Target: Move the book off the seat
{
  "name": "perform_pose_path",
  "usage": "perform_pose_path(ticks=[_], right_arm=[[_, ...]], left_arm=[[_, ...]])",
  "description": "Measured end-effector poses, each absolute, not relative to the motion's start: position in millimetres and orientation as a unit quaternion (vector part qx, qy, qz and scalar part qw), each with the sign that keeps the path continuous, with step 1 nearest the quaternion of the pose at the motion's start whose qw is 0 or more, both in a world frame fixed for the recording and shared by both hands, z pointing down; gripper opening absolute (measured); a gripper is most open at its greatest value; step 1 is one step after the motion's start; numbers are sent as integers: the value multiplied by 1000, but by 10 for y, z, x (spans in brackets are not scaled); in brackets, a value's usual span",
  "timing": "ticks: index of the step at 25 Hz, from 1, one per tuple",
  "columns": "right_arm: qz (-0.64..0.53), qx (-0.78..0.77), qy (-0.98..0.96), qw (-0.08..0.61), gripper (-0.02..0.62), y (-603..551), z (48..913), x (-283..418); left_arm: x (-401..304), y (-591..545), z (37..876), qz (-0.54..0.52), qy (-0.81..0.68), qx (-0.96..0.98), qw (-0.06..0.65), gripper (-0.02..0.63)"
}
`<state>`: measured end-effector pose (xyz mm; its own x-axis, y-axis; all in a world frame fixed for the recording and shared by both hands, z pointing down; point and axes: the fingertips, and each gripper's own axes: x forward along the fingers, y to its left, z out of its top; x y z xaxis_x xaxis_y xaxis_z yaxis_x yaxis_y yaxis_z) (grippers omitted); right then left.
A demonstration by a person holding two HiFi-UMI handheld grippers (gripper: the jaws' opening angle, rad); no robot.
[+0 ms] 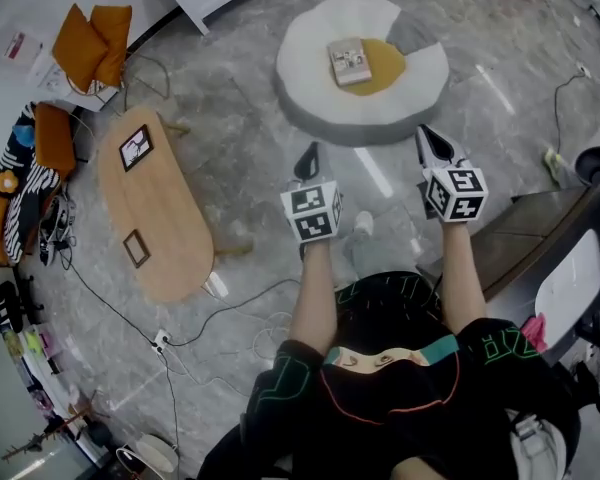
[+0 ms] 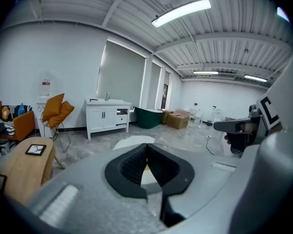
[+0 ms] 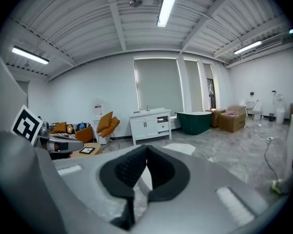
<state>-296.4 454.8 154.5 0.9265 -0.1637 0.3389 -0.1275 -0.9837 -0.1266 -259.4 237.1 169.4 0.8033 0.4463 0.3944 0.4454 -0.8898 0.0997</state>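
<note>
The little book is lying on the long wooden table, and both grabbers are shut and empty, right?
No. The small book lies on the round white seat, not the oval wooden table, as the head view shows. The left gripper and right gripper are shut and empty.

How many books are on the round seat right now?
1. The book lies flat near the middle of the round white seat, partly on its yellow patch. No other book shows there; from this distance, one beneath it could stay hidden.

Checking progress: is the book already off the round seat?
No, the book lies on the round white seat, partly over its yellow patch.
</note>
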Motion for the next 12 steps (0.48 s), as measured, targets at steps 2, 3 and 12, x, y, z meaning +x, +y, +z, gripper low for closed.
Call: perform_pose_path(ticks=[2,3,12], right_arm=[[-175,-980,64,66,3,4668,1546,-2776],[-174,-980,58,73,3,4722,1539,-2679],[-175,-977,59,108,3,4988,1711,-1939]], left_arm=[[-2412,2469,1714,220,246,944,-13,11],[-2314,2518,1706,225,252,941,-18,11],[-1580,2993,1667,227,274,933,-46,11]])
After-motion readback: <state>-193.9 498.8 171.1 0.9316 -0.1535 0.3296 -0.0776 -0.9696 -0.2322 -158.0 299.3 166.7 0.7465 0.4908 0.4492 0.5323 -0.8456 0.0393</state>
